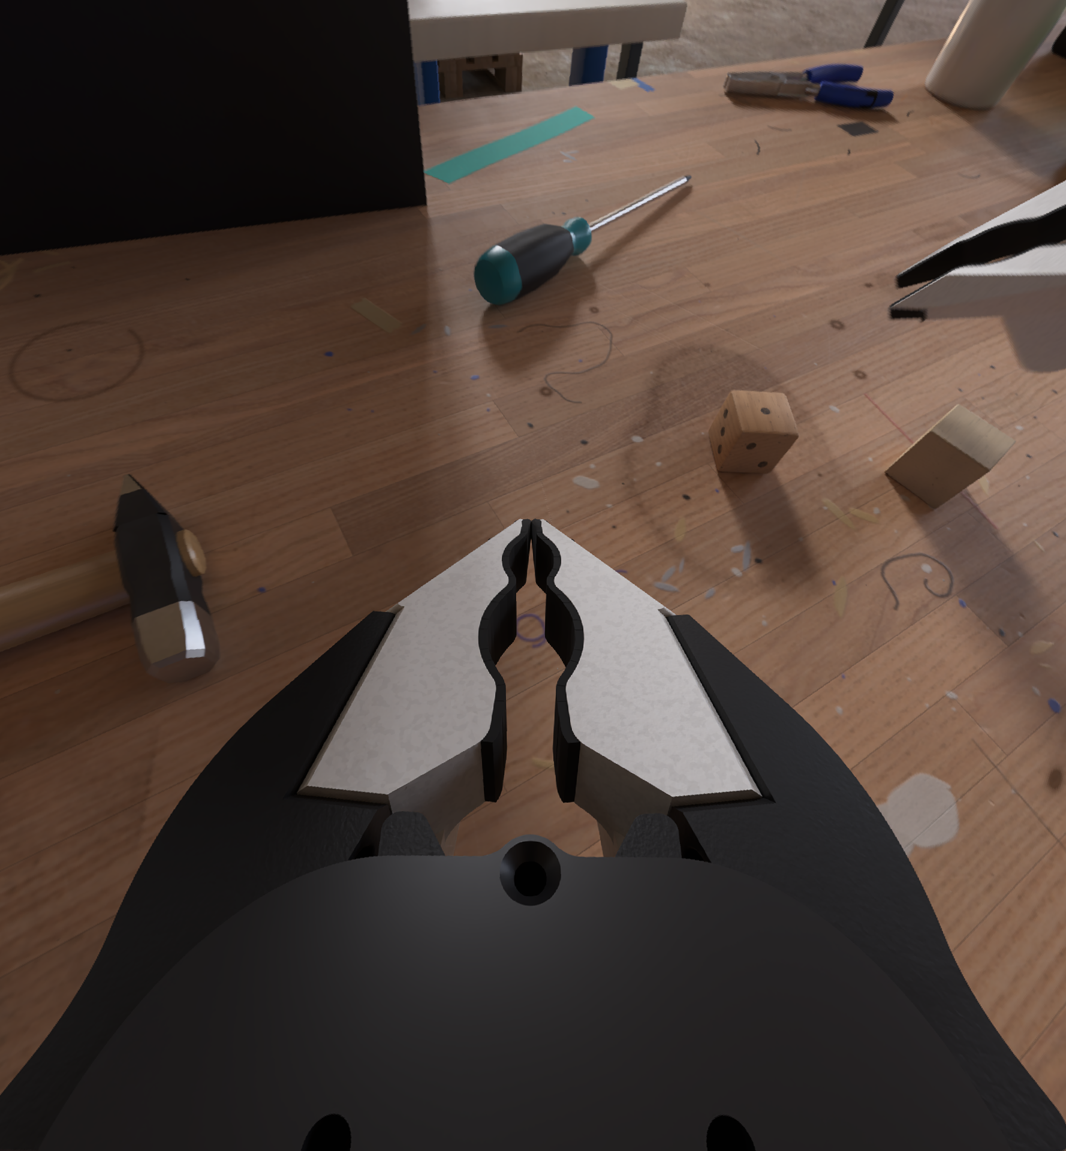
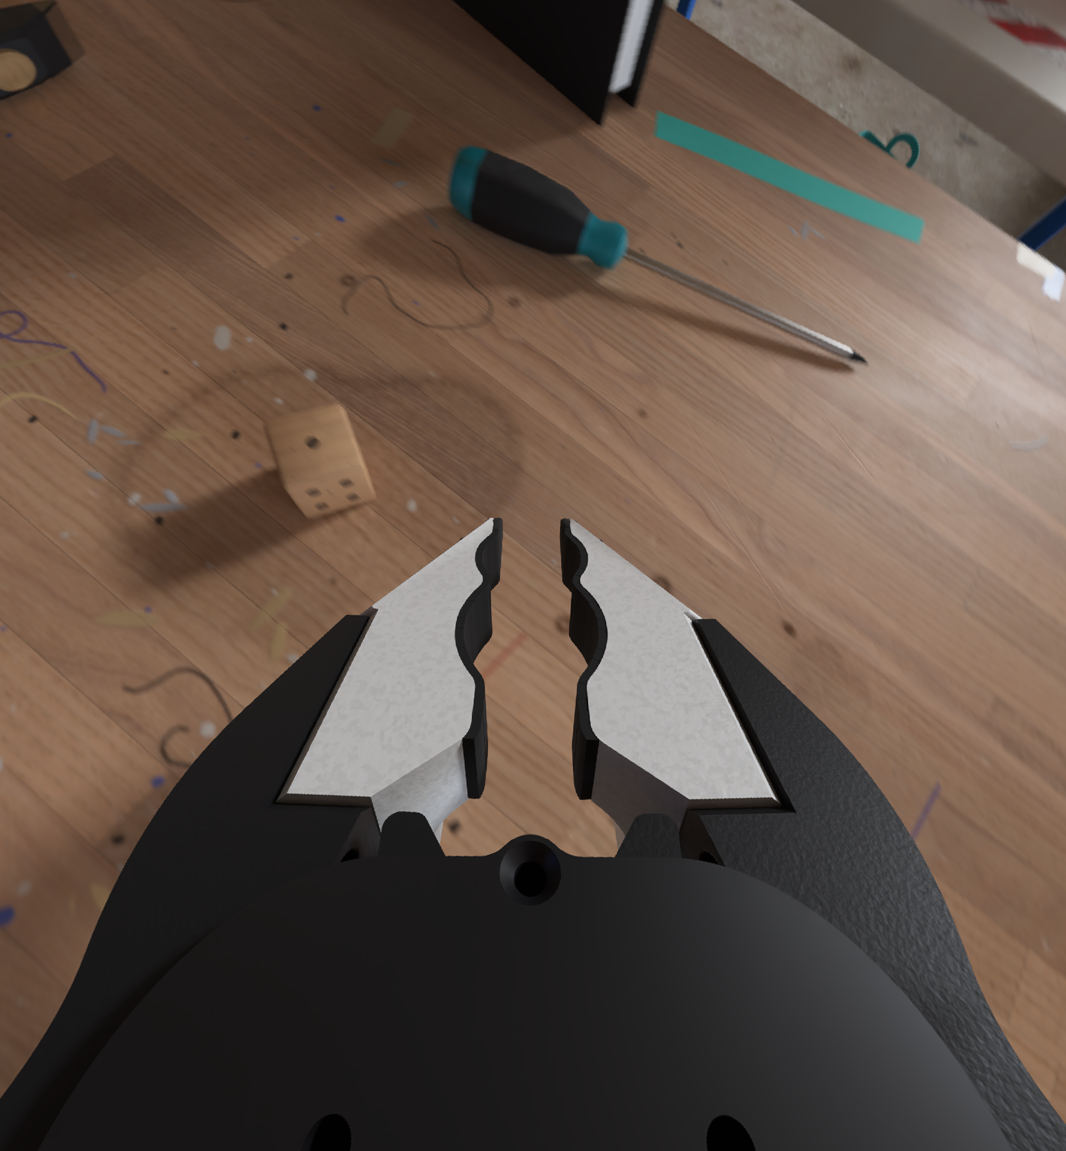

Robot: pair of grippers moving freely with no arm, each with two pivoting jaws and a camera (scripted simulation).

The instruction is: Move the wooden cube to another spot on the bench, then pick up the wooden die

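The wooden die (image 1: 753,431) with black pips sits on the bench to the right of my left gripper (image 1: 530,524), which is shut and empty above the wood. The plain wooden cube (image 1: 949,454) rests right of the die, a gap between them. My right gripper (image 2: 530,526) is open and empty; it also shows in the left wrist view (image 1: 907,298), hovering above and behind the die and cube. In the right wrist view the die (image 2: 320,459) lies left of and beyond the left finger. The cube is out of that view.
A teal-and-black screwdriver (image 1: 543,252) (image 2: 543,208) lies behind the die. A hammer (image 1: 157,585) lies at the left. Blue-handled pliers (image 1: 811,87) and a white cylinder (image 1: 991,50) are at the back right. A black box (image 1: 188,112) stands back left, a teal tape strip (image 1: 509,143) beside it.
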